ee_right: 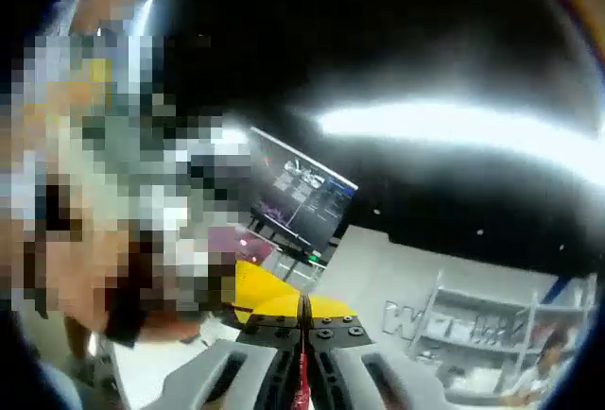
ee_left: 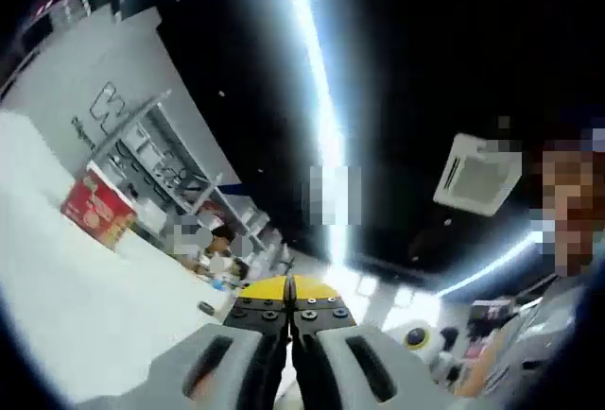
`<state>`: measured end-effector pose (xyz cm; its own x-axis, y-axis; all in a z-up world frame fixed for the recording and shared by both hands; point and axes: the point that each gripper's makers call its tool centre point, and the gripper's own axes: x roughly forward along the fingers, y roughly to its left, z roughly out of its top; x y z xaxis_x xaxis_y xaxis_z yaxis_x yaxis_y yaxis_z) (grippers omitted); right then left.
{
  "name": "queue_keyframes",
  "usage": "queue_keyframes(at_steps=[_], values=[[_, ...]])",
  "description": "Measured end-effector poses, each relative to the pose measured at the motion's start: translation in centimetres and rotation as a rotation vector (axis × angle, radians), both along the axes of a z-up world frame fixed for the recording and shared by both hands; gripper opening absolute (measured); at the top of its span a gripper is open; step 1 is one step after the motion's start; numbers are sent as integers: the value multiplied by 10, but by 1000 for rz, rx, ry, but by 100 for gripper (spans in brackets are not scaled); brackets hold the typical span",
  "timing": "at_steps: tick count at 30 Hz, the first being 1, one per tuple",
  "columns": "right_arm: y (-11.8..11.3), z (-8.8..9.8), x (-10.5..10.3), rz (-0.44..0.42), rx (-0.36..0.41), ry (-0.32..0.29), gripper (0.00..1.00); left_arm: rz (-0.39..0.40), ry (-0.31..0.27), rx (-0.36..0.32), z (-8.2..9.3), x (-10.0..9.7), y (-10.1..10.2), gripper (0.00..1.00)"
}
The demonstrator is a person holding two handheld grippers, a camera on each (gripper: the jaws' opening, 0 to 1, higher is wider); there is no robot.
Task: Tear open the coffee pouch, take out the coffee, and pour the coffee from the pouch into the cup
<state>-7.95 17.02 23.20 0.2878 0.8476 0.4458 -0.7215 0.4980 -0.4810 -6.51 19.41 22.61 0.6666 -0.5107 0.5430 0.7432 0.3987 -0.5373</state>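
Note:
My left gripper (ee_left: 288, 292) points up toward a dark ceiling, and its yellow-tipped jaws are pressed together with nothing clearly between them. My right gripper (ee_right: 302, 308) also tilts upward with its jaws shut. A thin red sliver (ee_right: 302, 384) shows in the slit between the right jaws, low down. I cannot tell what it belongs to. A yellow patch (ee_right: 253, 285) lies just left of the right jaws' tips; whether it is a pouch or part of the gripper is unclear.
A red printed box (ee_left: 95, 207) stands on a white table (ee_left: 66, 297) at the left, with metal shelving (ee_left: 161, 160) behind it. A person's shoulder (ee_left: 534, 334) is at the right. A dark screen (ee_right: 302, 193) and white shelves (ee_right: 492, 325) lie ahead of the right gripper.

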Motion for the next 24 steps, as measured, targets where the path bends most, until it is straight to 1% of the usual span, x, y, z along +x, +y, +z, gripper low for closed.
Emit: queue_keyframes(at_steps=[1, 2, 3, 5, 6, 7, 8, 9, 10, 11, 12, 13, 14, 15, 16, 17, 18, 19, 20, 21, 22, 24], values=[[-1, 0, 0, 8, 2, 1, 0, -17, 6, -13, 0, 0, -1, 1], [-2, 2, -2, 29, 12, 0, 0, -15, -1, -10, 1, -1, -2, 1], [-2, 2, -4, 58, 22, 12, 0, -25, 0, -14, 1, -2, -3, 1], [-3, 3, -3, 111, 40, 66, 0, -23, -3, -2, 3, -5, -6, 1], [-3, 3, -3, 151, 47, 91, 0, -21, -6, 3, 4, -6, -7, 1], [-1, 2, -4, 192, 49, 130, 1, -14, -8, 12, 4, -6, -7, 1], [-1, 1, -3, 234, 50, 171, 1, -9, -8, 24, 3, -6, -7, 1], [0, 1, -3, 280, 43, 202, 1, 10, -14, 64, 2, -7, -7, 1], [0, 0, -2, 301, 35, 223, 2, 22, -13, 100, 1, -7, -7, 1], [0, -1, -1, 328, 20, 244, 2, 25, -14, 120, 0, -8, -8, 1], [0, -2, -3, 372, -3, 261, 3, 19, -16, 155, 0, -11, -9, 1], [0, -3, -3, 385, -21, 278, 4, 16, -15, 188, -2, -12, -10, 1], [-1, -5, -3, 406, -61, 300, 5, 6, -11, 212, -3, -13, -10, 1], [-1, -8, -4, 424, -98, 319, 6, -5, -17, 219, -2, -15, -10, 1], [-1, -11, -6, 448, -135, 338, 6, -47, -15, 231, -3, -18, -11, 1], [-2, -13, -8, 467, -174, 350, 6, -43, -14, 229, -2, -17, -9, 1], [-2, -16, -12, 499, -221, 366, 6, -50, -16, 238, -2, -17, -6, 1], [-3, -19, -15, 521, -256, 384, 6, -82, -12, 273, -6, -20, -10, 1], [-3, -21, -17, 536, -295, 395, 6, -86, -9, 288, -7, -21, -11, 1], [-5, -23, -20, 553, -349, 395, 6, -90, -11, 325, -9, -24, -14, 1], [-5, -26, -23, 574, -400, 414, 7, -114, -7, 352, -12, -26, -17, 1], [-7, -31, -30, 608, -490, 428, 8, -124, -12, 402, -14, -30, -22, 2]])
